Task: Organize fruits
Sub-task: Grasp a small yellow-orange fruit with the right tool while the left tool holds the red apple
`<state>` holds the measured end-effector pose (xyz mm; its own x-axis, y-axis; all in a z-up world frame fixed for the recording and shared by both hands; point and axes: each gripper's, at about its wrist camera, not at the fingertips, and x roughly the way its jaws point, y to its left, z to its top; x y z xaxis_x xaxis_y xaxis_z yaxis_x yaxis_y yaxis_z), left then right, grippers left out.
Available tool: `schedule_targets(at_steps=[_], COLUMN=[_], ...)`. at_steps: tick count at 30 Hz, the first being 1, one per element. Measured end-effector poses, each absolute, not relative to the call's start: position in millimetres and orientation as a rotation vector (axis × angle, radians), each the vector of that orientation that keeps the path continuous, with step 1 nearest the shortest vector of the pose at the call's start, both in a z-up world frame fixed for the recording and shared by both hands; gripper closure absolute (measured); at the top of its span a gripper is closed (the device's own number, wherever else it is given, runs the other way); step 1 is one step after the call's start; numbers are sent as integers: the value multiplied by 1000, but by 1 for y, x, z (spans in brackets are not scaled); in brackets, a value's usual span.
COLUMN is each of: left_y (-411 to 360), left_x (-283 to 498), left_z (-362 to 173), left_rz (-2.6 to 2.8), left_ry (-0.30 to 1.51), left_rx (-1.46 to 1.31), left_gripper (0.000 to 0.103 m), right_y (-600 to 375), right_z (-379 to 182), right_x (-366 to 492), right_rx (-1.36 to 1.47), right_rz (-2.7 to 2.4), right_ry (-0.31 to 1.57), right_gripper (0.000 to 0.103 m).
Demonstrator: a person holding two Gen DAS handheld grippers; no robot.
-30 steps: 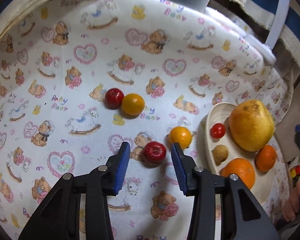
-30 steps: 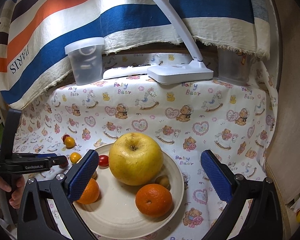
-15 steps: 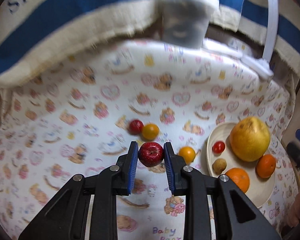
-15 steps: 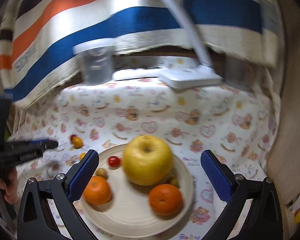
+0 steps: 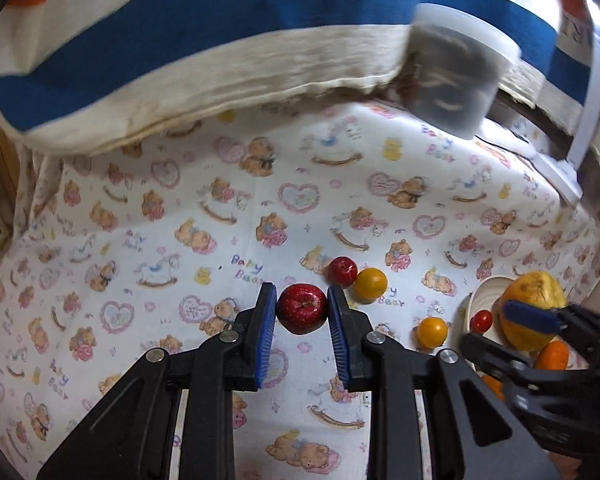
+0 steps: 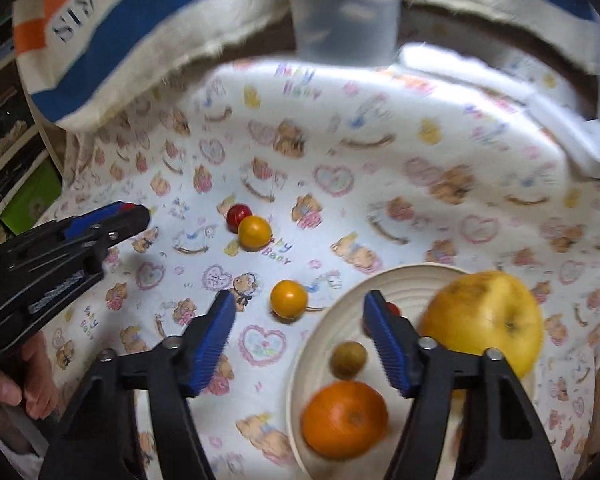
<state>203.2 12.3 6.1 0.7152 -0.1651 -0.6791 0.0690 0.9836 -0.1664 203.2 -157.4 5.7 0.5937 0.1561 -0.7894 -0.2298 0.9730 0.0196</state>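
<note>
My left gripper [image 5: 302, 316] is shut on a small red apple [image 5: 302, 309] and holds it above the patterned cloth. On the cloth lie a red fruit [image 5: 342, 271] touching an orange-yellow fruit [image 5: 370, 285], and another orange-yellow fruit [image 5: 431, 331] near the plate. My right gripper [image 6: 298, 336] is open and empty, over the left rim of the cream plate [image 6: 404, 280]. The plate holds a big yellow apple [image 6: 486, 320], an orange [image 6: 344, 418], a small brownish fruit [image 6: 349, 359] and a small red fruit [image 6: 392, 307] partly hidden behind my right finger.
A clear plastic tub [image 5: 456, 76] and a white desk lamp [image 5: 560, 176] stand at the back by a striped hanging cloth [image 5: 180, 40]. The left gripper also shows in the right wrist view [image 6: 112, 220], at the left.
My left gripper closed on the red apple and lifted it off the cloth. My right gripper narrowed and swung left, toward the plate's left rim and the loose fruits.
</note>
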Motion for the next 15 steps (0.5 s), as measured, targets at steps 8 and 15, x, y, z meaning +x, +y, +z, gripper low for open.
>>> schedule_targets(at_steps=[8,15], left_y=[23,26], left_x=[200,200], left_z=[11,10], left_rz=[-117,-96], left_ry=[757,748], left_rx=[-161,-164], left_gripper=[78,78], right_y=[-128,-120], right_z=[-15,-29], right_x=[230,240], right_rx=[-177,-209], right_rz=[212,159], right_ry=[1006,1044], right_gripper=[61,66])
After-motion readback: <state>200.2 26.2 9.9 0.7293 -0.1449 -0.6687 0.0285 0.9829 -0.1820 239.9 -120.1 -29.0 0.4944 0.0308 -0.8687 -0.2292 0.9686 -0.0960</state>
